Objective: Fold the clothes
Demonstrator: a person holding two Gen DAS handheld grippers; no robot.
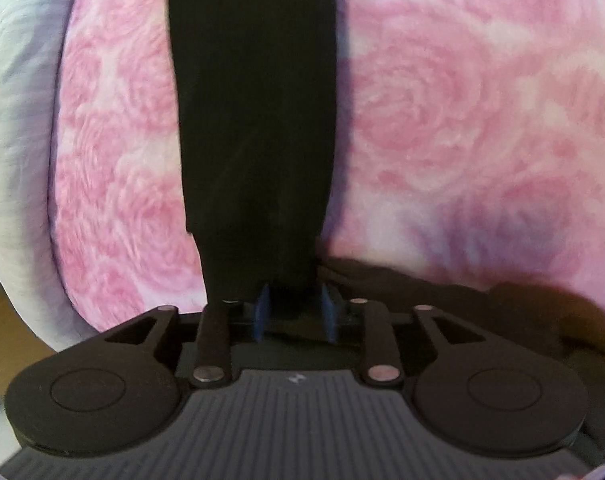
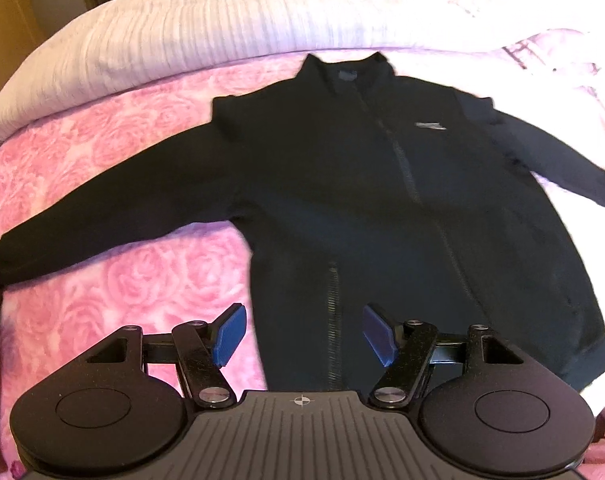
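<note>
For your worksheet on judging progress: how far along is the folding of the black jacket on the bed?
Done: the black jacket lies spread flat, front up, on the pink rose blanket, both sleeves out. In hand: the left gripper is at the cuff of one sleeve, cloth between its pads; a firm grip is unclear. The right gripper hovers open over the hem. Left: every fold.

A black jacket (image 2: 382,200) lies spread on the bed's pink rose blanket (image 2: 102,280).
</note>
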